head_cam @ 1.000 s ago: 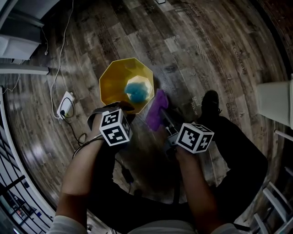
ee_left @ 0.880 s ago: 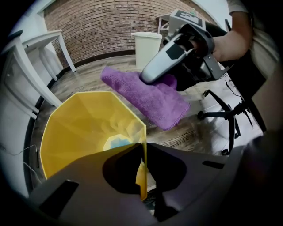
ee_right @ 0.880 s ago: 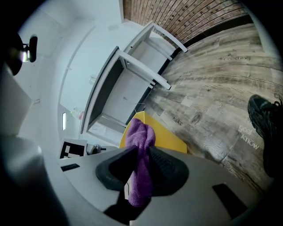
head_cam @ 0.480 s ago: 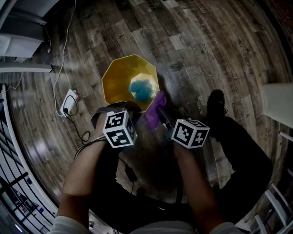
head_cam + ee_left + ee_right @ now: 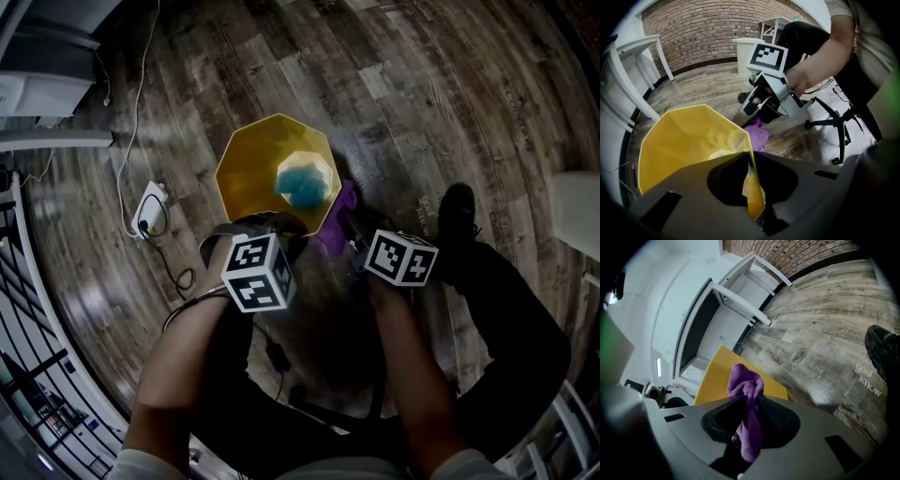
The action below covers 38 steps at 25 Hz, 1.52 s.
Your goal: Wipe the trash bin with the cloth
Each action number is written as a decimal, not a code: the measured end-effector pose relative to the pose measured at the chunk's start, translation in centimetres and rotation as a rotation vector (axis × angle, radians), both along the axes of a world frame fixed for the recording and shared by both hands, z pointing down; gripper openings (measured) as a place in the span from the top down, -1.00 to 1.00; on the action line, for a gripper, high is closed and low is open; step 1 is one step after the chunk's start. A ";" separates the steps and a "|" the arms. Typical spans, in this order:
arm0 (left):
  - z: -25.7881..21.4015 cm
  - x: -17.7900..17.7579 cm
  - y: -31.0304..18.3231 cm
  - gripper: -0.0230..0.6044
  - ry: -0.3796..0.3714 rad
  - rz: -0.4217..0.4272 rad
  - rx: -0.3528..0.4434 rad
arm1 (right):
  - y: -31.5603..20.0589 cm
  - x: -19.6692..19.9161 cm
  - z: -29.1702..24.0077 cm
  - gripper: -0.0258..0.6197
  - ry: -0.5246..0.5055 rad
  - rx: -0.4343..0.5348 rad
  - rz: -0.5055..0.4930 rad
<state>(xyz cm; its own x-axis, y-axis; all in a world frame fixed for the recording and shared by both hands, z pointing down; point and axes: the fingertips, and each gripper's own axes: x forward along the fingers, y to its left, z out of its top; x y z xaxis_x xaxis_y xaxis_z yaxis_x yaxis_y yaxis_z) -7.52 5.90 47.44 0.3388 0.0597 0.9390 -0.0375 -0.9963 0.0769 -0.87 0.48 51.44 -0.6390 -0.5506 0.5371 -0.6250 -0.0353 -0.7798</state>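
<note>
the left gripper (image 5: 752, 206), its jaws just closing tight on the near rim, is steadying the yellow trash bin (image 5: 253, 164) on the wood floor (image 5: 422, 94), while the right gripper (image 5: 747, 427) is clamping the purple cloth (image 5: 746, 380) just beside its outer wall, needing flat, firm contact before stroking.

white power adapter (image 5: 148, 210), black shoe (image 5: 458, 208)

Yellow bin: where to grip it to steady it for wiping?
Grip the thin wall at the rim of the bin, on the person's side, coming from above with one jaw inside and one outside. It stands upright and open; its body looks too wide to span. The left gripper has just been closing its jaws on that wall.
</note>
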 end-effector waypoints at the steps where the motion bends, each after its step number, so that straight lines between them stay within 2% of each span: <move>1: 0.0 0.0 0.0 0.87 0.002 -0.005 -0.004 | 0.0 0.0 0.8 0.63 0.006 -0.012 -0.004; 10: -0.3 1.1 -0.1 0.86 0.036 -0.041 -0.038 | -0.8 0.2 9.4 0.63 0.052 -0.147 -0.023; 23: -0.4 0.9 0.2 0.86 0.074 -0.101 -0.061 | -1.0 -1.0 17.7 0.63 0.232 -0.210 -0.174; 27: -0.3 0.9 0.2 0.86 0.086 -0.138 -0.075 | -1.1 -1.2 19.0 0.63 0.317 -0.204 -0.234; 31: -0.2 1.1 0.1 0.85 0.091 -0.165 -0.088 | -1.4 -1.0 19.1 0.63 0.344 -0.199 -0.263; 38: -0.5 1.1 0.1 0.81 0.087 -0.121 -0.043 | -0.8 0.8 16.0 0.63 0.344 -0.148 -0.268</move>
<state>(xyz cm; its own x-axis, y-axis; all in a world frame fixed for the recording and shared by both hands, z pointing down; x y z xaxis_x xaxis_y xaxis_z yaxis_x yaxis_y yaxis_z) -6.42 5.96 46.96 0.4256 0.0525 0.9034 -0.1489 -0.9807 0.1271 -0.02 -0.28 67.42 -0.5190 -0.2913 0.8036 -0.8491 0.0678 -0.5238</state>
